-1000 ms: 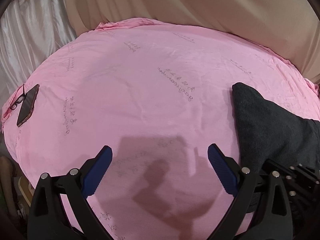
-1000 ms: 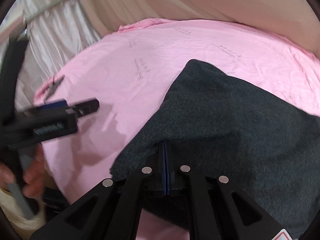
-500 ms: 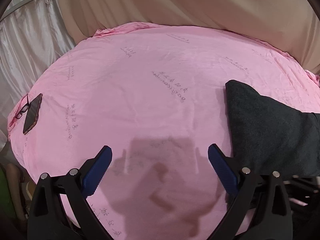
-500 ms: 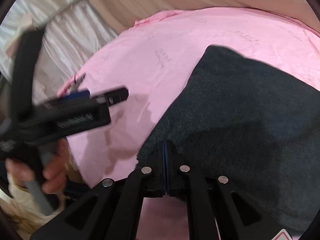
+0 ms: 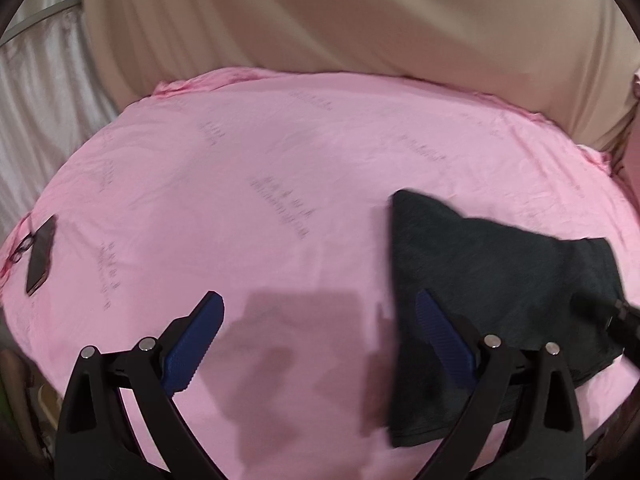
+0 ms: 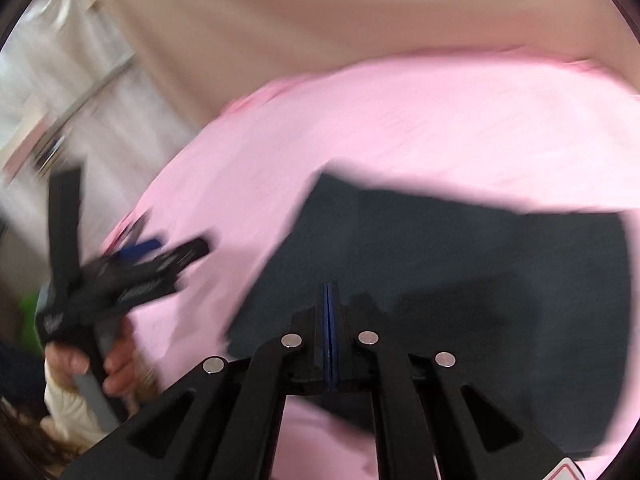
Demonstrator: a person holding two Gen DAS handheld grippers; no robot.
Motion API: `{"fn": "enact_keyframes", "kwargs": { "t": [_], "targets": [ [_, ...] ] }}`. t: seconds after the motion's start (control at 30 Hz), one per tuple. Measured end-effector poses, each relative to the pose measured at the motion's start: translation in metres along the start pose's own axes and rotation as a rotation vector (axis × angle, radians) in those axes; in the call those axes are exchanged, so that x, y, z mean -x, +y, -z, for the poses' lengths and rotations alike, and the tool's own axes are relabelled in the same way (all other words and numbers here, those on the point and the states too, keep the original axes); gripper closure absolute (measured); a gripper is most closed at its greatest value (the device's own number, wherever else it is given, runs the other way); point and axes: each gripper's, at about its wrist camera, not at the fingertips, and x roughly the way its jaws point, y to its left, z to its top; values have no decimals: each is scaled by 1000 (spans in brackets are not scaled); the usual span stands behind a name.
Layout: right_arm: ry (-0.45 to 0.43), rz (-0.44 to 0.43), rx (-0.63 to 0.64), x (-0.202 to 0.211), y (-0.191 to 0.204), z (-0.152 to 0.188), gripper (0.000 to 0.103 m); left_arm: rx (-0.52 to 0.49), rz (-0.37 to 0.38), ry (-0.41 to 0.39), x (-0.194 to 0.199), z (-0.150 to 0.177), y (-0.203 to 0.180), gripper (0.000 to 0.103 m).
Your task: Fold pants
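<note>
Dark grey pants (image 5: 480, 264) lie on the right part of a pink sheet (image 5: 280, 152). In the right wrist view my right gripper (image 6: 328, 308) is shut, its blue pads pressed together on the near edge of the pants (image 6: 460, 260), and that edge is raised off the sheet. The picture there is blurred. The right gripper's tip (image 5: 624, 316) shows at the right edge of the left wrist view, with cloth drawn up to it. My left gripper (image 5: 320, 300) hangs open over bare sheet, just left of the pants, holding nothing. It also appears in the right wrist view (image 6: 160, 256), in a hand (image 6: 108, 364).
A dark phone (image 5: 40, 256) and a pair of glasses (image 5: 18, 250) lie at the sheet's left edge. Beige curtain (image 5: 360, 20) hangs behind the bed, with pale shiny fabric (image 5: 40, 100) to the left. The pink sheet (image 6: 440, 120) stretches beyond the pants.
My right gripper has risen and swung with the pants' edge in it, so the cloth lifts on the right. The left gripper has pulled back and up, still open.
</note>
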Motion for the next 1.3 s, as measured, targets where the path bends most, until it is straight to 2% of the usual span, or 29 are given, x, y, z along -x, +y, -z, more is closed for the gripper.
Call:
{"fn": "enact_keyframes", "kwargs": {
  "t": [0.1, 0.17, 0.2, 0.23, 0.3, 0.33, 0.37, 0.43, 0.5, 0.53, 0.6, 0.63, 0.7, 0.8, 0.93, 1.03, 1.1, 1.17, 1.2, 1.23, 1.3],
  "targets": [
    [-29, 77, -56, 15, -37, -7, 97, -34, 79, -11, -10, -15, -32, 8],
    [-22, 115, -64, 7, -61, -6, 97, -69, 126, -8, -27, -22, -56, 8],
    [8, 199, -86, -3, -77, -4, 99, -82, 125, 8, -39, -24, -65, 8],
    [43, 219, -133, -12, -99, 0, 103, -100, 91, 41, -58, -26, -74, 8],
    [29, 109, -238, -8, -118, 3, 103, -123, 6, 92, -92, -26, -81, 8],
    [28, 107, -228, -2, -113, 1, 103, -118, -23, 114, -102, -25, -79, 9],
    [6, 123, -193, 5, -103, -3, 103, -96, -23, 138, -111, -24, -75, 7],
    [-35, 126, -132, 12, -83, -6, 98, -32, 27, 164, -118, -23, -62, 7],
    [-8, 158, -107, 2, -89, -7, 98, -5, 46, 176, -121, -23, -55, 6],
    [20, 188, -124, -6, -101, -11, 103, -3, 47, 176, -121, -22, -55, 6],
    [17, 128, -208, -3, -114, -7, 103, -11, 31, 171, -118, -21, -57, 6],
    [4, 124, -207, 8, -109, -7, 103, -18, 18, 162, -114, -21, -58, 6],
    [-42, 158, -162, 30, -95, -8, 92, -34, 2, 142, -102, -19, -60, 7],
    [-63, 204, -116, 50, -80, -5, 91, -41, 29, 135, -84, -14, -62, 7],
    [-65, 224, -117, 60, -78, 6, 91, -54, 66, 124, -54, -1, -59, 7],
    [-45, 212, -114, 65, -78, 27, 91, -94, 117, 120, -26, 20, -57, 7],
    [-14, 186, -118, 59, -83, 43, 91, -120, 109, 127, -16, 37, -55, 7],
    [22, 197, -124, 50, -88, 56, 90, -143, 100, 150, -17, 52, -55, 7],
    [17, 209, -128, 46, -92, 63, 95, -149, 95, 165, -23, 60, -55, 5],
    [2, 209, -135, 45, -95, 67, 99, -133, 103, 164, -26, 64, -53, 5],
    [5, 202, -165, 47, -97, 65, 100, -93, 127, 158, -30, 66, -48, 5]
  ]
}}
